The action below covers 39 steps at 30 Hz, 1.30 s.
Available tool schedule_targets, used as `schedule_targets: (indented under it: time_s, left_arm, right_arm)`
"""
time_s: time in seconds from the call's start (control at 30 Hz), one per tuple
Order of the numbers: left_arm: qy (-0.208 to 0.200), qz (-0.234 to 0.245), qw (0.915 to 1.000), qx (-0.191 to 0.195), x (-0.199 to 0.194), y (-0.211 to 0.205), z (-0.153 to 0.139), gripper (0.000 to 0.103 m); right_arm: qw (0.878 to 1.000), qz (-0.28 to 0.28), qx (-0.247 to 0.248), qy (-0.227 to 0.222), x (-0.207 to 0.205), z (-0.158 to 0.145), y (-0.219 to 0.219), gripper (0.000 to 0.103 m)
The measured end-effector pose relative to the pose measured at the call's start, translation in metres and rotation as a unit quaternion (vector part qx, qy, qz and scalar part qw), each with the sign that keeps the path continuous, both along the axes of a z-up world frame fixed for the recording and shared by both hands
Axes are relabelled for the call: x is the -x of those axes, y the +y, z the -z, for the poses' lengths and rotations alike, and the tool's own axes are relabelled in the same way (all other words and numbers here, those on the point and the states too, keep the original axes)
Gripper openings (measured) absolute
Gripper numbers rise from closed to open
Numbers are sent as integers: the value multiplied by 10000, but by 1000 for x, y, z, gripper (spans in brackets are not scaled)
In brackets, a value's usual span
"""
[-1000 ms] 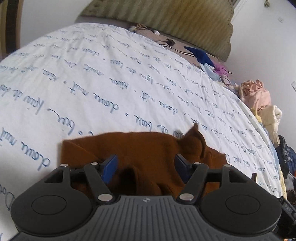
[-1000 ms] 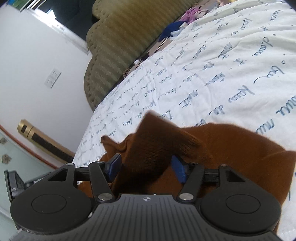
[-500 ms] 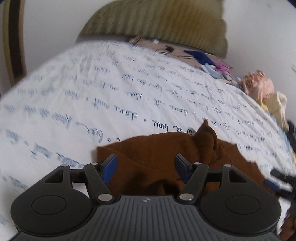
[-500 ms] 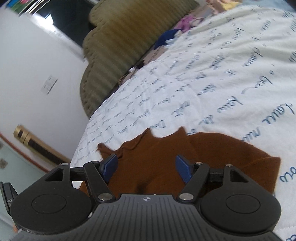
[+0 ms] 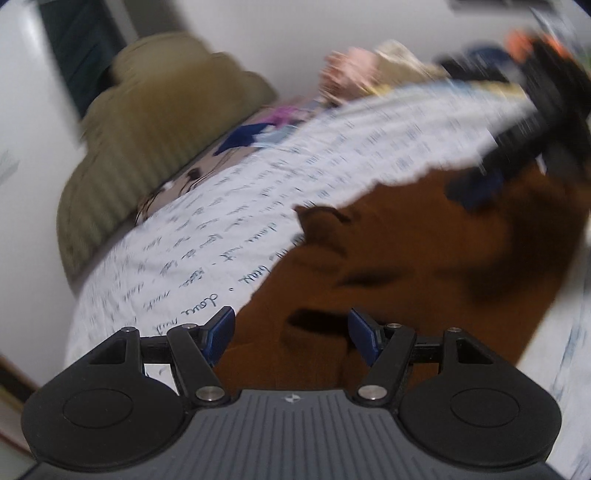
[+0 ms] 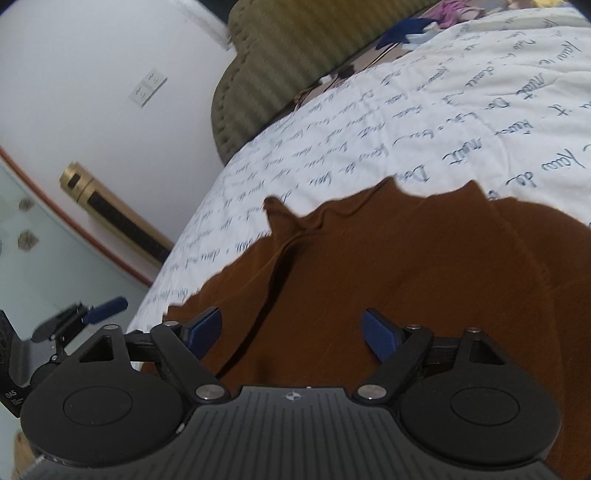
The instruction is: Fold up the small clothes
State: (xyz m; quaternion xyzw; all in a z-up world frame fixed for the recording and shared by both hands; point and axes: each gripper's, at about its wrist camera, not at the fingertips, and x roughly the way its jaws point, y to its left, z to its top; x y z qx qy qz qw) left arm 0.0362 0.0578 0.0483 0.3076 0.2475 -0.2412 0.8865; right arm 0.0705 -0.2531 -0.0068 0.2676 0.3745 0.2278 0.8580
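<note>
A rust-brown small garment (image 6: pixel 406 266) lies spread on the white bedcover with blue script (image 6: pixel 443 110); a pointed corner sticks up at its far edge. My right gripper (image 6: pixel 291 328) hovers over its near part, jaws opening, with nothing pinched between the blue pads. In the blurred left wrist view the same garment (image 5: pixel 406 258) fills the lower right. My left gripper (image 5: pixel 291 336) is open above its near-left edge, and the cloth lies below the pads. The right gripper (image 5: pixel 480 188) shows as a dark blur over the garment's far side. The left gripper (image 6: pixel 92 314) juts in at the left edge.
An olive ribbed headboard (image 6: pixel 295 66) stands at the far end of the bed, with a blue cloth (image 6: pixel 402 29) and other loose clothes near it. A pink and cream clothes pile (image 5: pixel 354 70) lies beyond the bed. A gold cylinder (image 6: pixel 110 214) stands by the wall beside the bed edge.
The right gripper let go of the raised brown fold, widened and pulled back; the garment now lies flat. The left gripper rolled and swung sideways, bringing the right gripper into its view.
</note>
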Motion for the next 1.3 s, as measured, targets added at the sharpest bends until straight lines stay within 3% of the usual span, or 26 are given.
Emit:
schedule_targets:
  time_s: [0.17, 0.23, 0.3, 0.37, 0.43, 0.5, 0.57, 0.7, 0.8, 0.93, 1.07, 1.2, 1.3]
  left_arm:
    - [-424, 650, 9892, -1247, 15, -38, 35, 69]
    - [-743, 684, 9831, -1529, 12, -53, 45, 69]
    - [-895, 384, 9826, -1579, -3, -64, 49, 70]
    - [-851, -317, 9863, -1377, -30, -63, 44, 71]
    - [-549, -1261, 9860, -948, -64, -49, 33, 81]
    - [-180, -2153, 9753, -458, -92, -25, 23, 80]
    - [71, -2590, 9657, -133, -101, -3, 17, 79]
    - [110, -2523, 9675, -89, -82, 12, 13, 79]
    - [335, -2417, 9696, 171, -56, 20, 15, 79]
    - [828, -2339, 9661, 711, -26, 28, 26, 79]
    - [1180, -2306, 9619, 868, -2, 37, 45, 77]
    - [1187, -2423, 9577, 999, 7, 44, 47, 77]
    - [1061, -2524, 9563, 1028, 9, 41, 41, 77]
  right_arm:
    - [10000, -23, 0, 33, 1, 1, 4, 88]
    - [10000, -10, 4, 52, 2, 2, 5, 88]
    - [10000, -18, -12, 69, 4, 3, 6, 88]
    - [10000, -11, -7, 78, 6, 4, 5, 88]
    - [10000, 15, 4, 77, 8, 3, 2, 88]
    - [10000, 53, -4, 73, 10, 3, -1, 89]
    - [9999, 94, -19, 75, 12, 3, -5, 89]
    - [9999, 81, -52, 53, 15, 4, -4, 89]
    - [10000, -22, 88, -8, 19, 4, 8, 90]
    - [9961, -287, 793, -258, 32, 0, 30, 94]
    - [9805, -621, 1814, -435, 48, 3, 49, 98]
    - [9633, -762, 2512, -556, 62, 2, 62, 98]
    - [9624, -552, 2546, -771, 70, -7, 66, 99]
